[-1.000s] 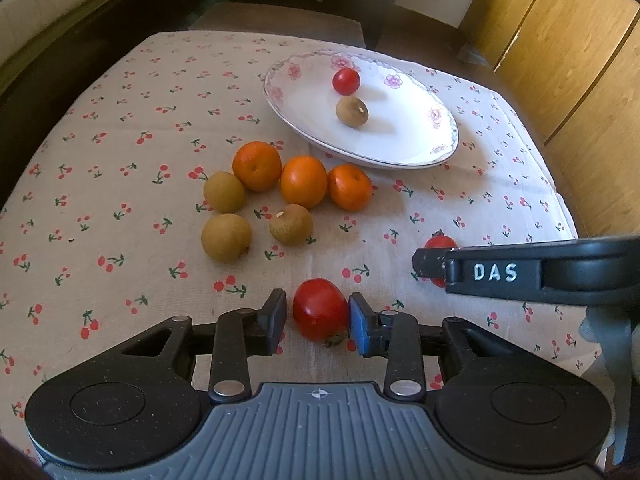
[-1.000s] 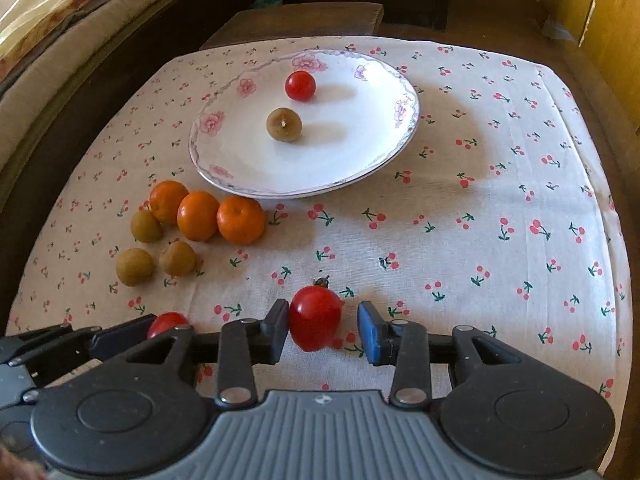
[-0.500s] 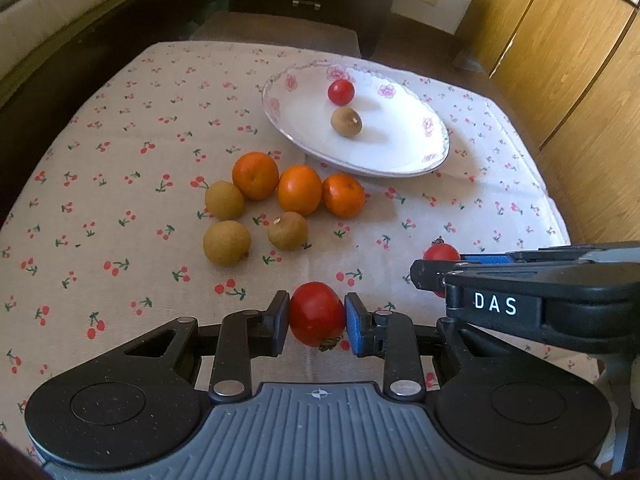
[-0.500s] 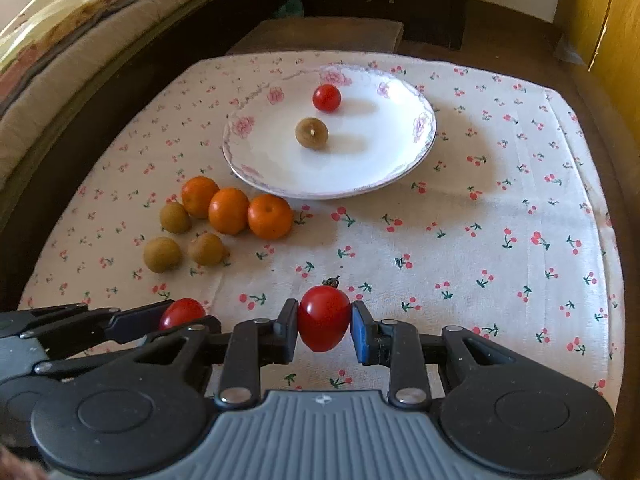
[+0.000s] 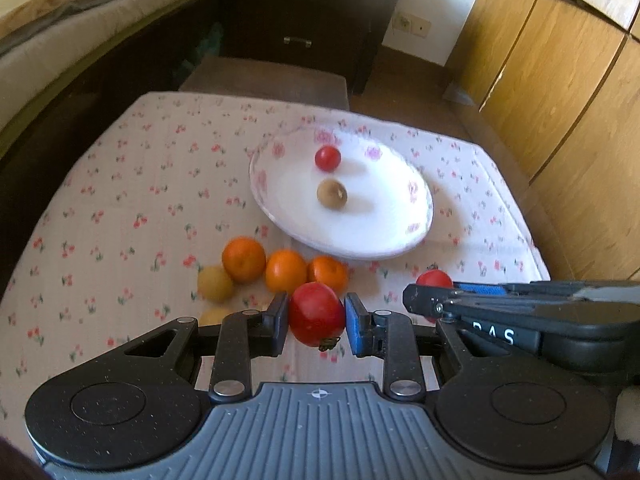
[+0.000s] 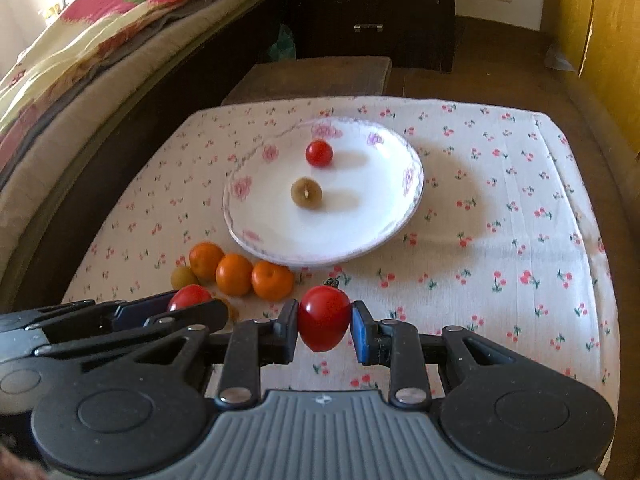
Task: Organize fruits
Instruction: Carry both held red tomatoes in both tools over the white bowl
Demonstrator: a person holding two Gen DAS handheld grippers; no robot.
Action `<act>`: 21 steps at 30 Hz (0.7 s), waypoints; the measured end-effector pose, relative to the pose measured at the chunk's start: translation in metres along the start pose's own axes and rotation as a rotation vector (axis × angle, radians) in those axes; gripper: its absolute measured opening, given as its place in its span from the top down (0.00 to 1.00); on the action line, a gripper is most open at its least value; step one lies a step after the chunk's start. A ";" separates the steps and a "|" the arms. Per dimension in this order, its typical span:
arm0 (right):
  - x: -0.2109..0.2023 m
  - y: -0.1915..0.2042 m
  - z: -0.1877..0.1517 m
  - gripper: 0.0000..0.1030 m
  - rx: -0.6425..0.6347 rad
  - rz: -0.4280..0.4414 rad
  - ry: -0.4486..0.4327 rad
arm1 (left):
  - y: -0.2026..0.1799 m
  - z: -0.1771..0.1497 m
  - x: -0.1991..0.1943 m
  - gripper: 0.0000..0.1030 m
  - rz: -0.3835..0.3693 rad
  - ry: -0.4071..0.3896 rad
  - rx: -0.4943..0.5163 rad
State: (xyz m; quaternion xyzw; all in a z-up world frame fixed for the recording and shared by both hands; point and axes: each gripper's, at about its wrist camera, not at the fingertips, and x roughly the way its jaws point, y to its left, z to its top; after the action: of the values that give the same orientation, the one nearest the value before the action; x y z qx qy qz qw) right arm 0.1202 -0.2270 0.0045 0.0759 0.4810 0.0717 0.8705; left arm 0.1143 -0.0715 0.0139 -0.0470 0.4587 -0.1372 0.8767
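My left gripper [image 5: 316, 316] is shut on a red tomato [image 5: 317, 313], held above the cloth. My right gripper [image 6: 325, 320] is shut on a second red tomato [image 6: 324, 317], also lifted; it shows at the right of the left wrist view [image 5: 434, 280]. A white flowered plate [image 5: 384, 236] [image 6: 360, 240] sits at the table's far middle with a small red tomato [image 5: 327, 158] [image 6: 319, 153] and a brown longan [image 5: 331, 194] [image 6: 306, 192] in it. Three oranges [image 5: 286, 271] [image 6: 234, 274] lie in a row in front of the plate, with yellowish longans [image 5: 215, 283] beside them.
The table wears a white cloth with a cherry print [image 6: 500, 216]. A brown stool [image 5: 268, 80] stands past the far edge, a dark dresser [image 5: 312, 12] behind it. A bed [image 6: 80, 60] runs along the left, wooden cabinets [image 5: 560, 100] along the right.
Both grippers closed onto their tomatoes and lifted them off the cloth. The view has tilted up, so the plate and oranges sit lower and farther in frame.
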 end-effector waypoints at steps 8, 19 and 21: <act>0.014 -0.010 0.026 0.71 0.028 -0.009 -0.021 | -0.005 0.028 0.020 0.65 -0.001 -0.019 0.010; 0.041 -0.020 0.048 0.71 0.052 -0.023 -0.017 | -0.003 0.048 0.051 0.65 0.029 -0.010 -0.012; 0.044 -0.022 0.050 0.71 0.055 -0.027 -0.015 | -0.002 0.049 0.053 0.65 0.031 -0.007 -0.017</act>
State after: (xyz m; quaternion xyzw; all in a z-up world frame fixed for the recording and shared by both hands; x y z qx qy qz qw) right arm 0.1864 -0.2429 -0.0098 0.0942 0.4774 0.0462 0.8724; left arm 0.1824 -0.0909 0.0000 -0.0480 0.4577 -0.1195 0.8798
